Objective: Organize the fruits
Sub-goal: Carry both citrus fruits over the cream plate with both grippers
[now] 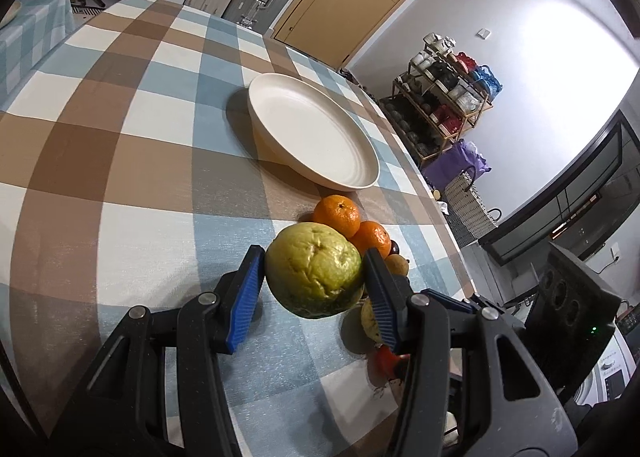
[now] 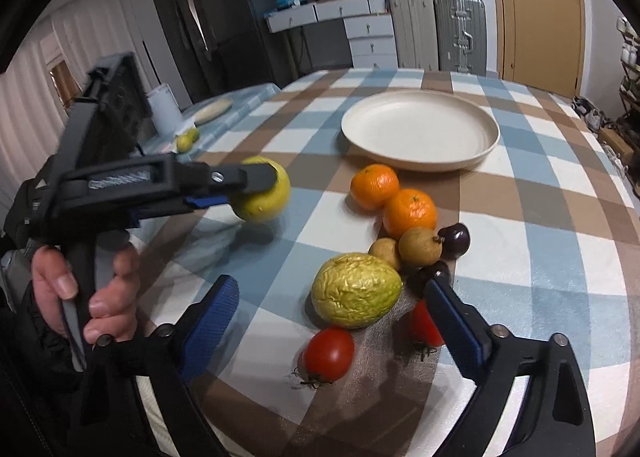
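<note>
Right gripper (image 2: 332,321): jaws spread wide, nothing clamped, a wrinkled yellow-green fruit (image 2: 355,290) lying on the cloth between them
Tomato (image 2: 328,354): just in front of that fruit
Left gripper (image 1: 314,281): closed on a second yellow-green fruit (image 1: 315,274), held clear of the checked tablecloth (image 1: 132,161)
Hand (image 2: 86,285): wrapped round the left gripper's handle
Oranges (image 2: 375,186): two, touching, beyond the pile
Plate (image 2: 420,129): cream, bare, farthest back

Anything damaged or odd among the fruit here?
Yes: the green-yellow fruit lying between the right gripper's open jaws has deeply wrinkled, shrivelled skin. The oranges and tomato look smooth and sound.
</note>
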Tool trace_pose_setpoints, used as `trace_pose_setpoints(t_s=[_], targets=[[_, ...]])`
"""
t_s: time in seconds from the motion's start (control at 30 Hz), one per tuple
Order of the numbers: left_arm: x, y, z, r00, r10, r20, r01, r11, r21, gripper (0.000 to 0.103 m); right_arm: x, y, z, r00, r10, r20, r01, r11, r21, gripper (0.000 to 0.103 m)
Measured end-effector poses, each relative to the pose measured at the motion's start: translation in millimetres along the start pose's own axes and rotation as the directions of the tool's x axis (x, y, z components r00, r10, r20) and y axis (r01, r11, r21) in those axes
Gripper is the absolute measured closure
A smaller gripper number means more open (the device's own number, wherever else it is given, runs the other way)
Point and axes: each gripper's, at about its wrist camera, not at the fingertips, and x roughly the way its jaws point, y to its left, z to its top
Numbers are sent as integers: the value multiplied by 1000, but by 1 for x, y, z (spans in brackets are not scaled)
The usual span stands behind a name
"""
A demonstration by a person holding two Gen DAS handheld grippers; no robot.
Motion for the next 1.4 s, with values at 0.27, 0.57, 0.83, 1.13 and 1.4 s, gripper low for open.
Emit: trace_pose_setpoints(t_s=[0.27, 0.57, 0.83, 1.13, 1.4], targets=[[-4, 9, -4, 1000, -7, 1, 7, 1000, -20, 55, 15, 5, 4, 996, -65, -53, 64, 998, -13, 24], [-1, 9, -5, 1000, -4, -5, 4, 1000, -15, 55, 23, 4, 5, 991, -98, -87, 96, 995, -19, 49], [1, 1, -5, 1000, 26, -5, -26, 1000, 8, 55, 17, -1, 3, 999, -33, -38, 34, 999, 21, 50], [11, -15, 12, 998, 60, -6, -60, 996, 60, 55, -4, -19, 8, 989, 95, 111, -105, 991, 88, 50], [25, -33, 41, 996, 93, 0, -92, 990, 104, 55, -18, -43, 35, 969, 123, 216, -146, 985, 94, 50]])
